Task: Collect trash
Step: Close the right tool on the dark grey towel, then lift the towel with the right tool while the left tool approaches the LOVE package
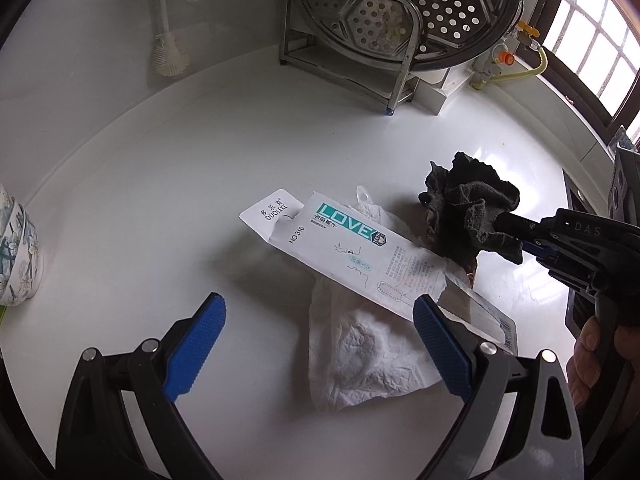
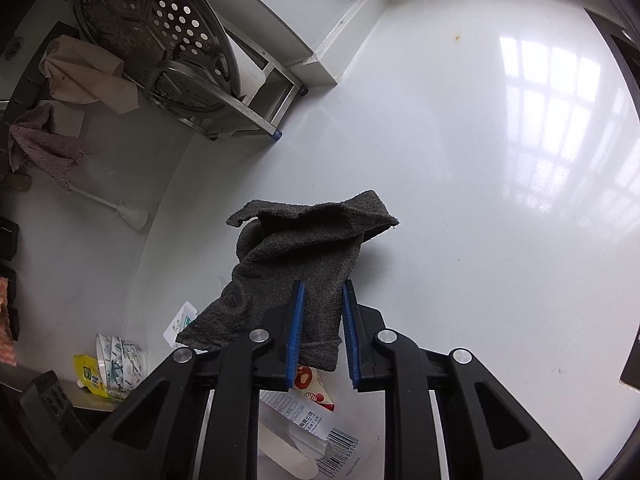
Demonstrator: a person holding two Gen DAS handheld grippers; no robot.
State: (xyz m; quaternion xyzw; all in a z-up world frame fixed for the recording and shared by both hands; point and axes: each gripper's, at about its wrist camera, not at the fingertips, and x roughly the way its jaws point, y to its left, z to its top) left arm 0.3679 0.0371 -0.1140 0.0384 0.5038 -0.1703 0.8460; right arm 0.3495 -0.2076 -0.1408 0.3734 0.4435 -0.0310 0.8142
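- My right gripper [image 2: 322,336] pinches a dark grey rag [image 2: 304,264] between its blue pads; the cloth droops forward and to the left of the fingers, lifted clear of the white table [image 2: 480,200].
- My left gripper [image 1: 320,344] is spread wide and holds nothing. It hovers low over the table, fingers pointing at the litter.
- Straight ahead of the left gripper, between its fingers, lies a crumpled white paper towel [image 1: 360,360]. Across it rests a long printed cardboard package [image 1: 352,252] marked LOVE; its near end sits just beside my right-hand fingertip [image 1: 432,320].
- In the left view the rag hangs just beyond the far end of that package, with the right gripper [image 1: 504,222] coming in from the right.
- Beneath the right gripper, clear plastic packaging with a barcode [image 2: 336,448] lies on the table.
- Step in hand, as I judge it: one item is picked up, and the paper pile is still to be gathered.
- Next move, I judge: lower the left gripper over towel and package together, then close firmly; flat card may slip out.
- I see no bin, so where the rag goes I cannot tell.
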